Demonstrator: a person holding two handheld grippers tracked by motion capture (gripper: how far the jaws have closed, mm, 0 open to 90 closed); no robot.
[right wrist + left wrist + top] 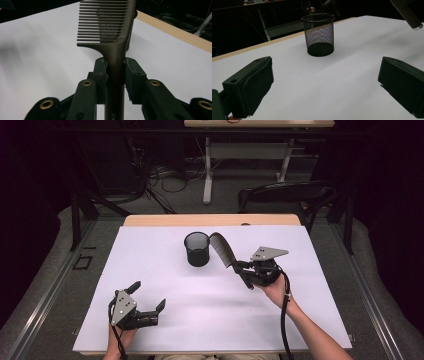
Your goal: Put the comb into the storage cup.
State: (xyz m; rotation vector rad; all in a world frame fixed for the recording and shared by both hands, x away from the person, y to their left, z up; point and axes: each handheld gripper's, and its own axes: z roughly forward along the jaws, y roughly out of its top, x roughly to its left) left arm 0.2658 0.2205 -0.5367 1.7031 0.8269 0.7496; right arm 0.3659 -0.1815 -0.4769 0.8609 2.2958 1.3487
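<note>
The left gripper [149,296] rests low on the white table surface [165,320] near the front-left corner, held in a hand [120,337] that enters from the bottom edge. Its jaws stand wide apart with nothing between them; the left gripper view confirms bare table between the two pads. Toward the middle of the table, at the far side, a black mesh pen cup [197,249] stands upright and open-topped. Just to its right, a dark wide-tooth comb [223,249] rises at a tilt, its toothed end close beside the cup rim, not inside the cup. The right gripper [241,268] has the comb clamped by its handle; in the right gripper view both pads press against the handle [115,75] directly below the teeth [102,22].
</note>
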